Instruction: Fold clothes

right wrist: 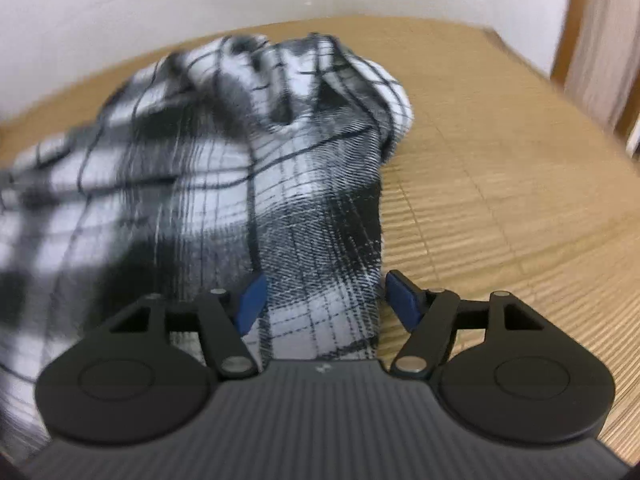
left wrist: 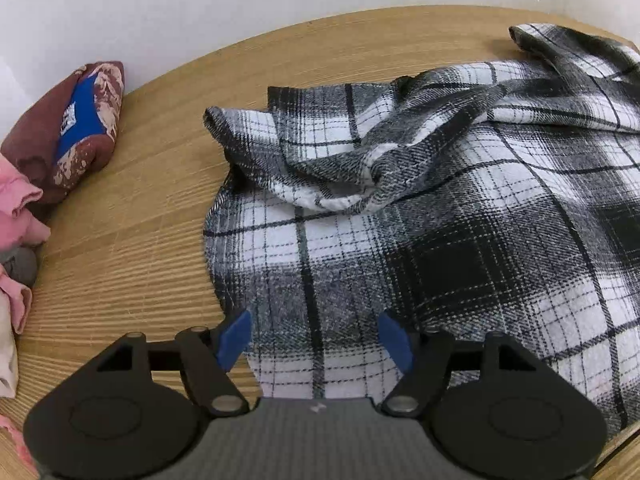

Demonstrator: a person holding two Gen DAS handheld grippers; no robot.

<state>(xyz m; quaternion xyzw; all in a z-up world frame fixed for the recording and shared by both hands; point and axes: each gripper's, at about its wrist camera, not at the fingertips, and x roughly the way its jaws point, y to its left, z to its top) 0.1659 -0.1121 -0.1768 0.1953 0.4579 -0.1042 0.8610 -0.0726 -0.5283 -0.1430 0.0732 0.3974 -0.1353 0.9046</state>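
A plaid shirt (left wrist: 440, 216) is spread, rumpled, on the wooden table (left wrist: 120, 240). A sleeve or collar portion is bunched across its upper part, and a further fold is raised toward the far right edge.

The left gripper (left wrist: 316, 340) is released: its blue fingers (left wrist: 234, 338) are set wide apart, with the near hem of the shirt lying between and below them. Contact with the cloth cannot be confirmed. The right gripper (right wrist: 326, 300) is likewise released, its jaws parted, with a narrow strip of the shirt (right wrist: 224, 168) running between them toward the camera. The right wrist view is blurred, so finer detail is not resolved.

The fabric is judged to be a soft, brushed flannel: light, limp and without stiffness. It is expected to drape and sag wherever it is unsupported, and to cling slightly to itself instead of sliding. No fragility is expected, and a firm pinch is tolerated.

Hold is best taken at an edge or corner, where a single or double layer can be pinched: the near hem for the left gripper, the strip edge for the right. The bunched middle is to be avoided, since several layers would be lifted together.

Folded clothes (left wrist: 76, 128) are stacked at the far left of the table, well apart from the shirt.
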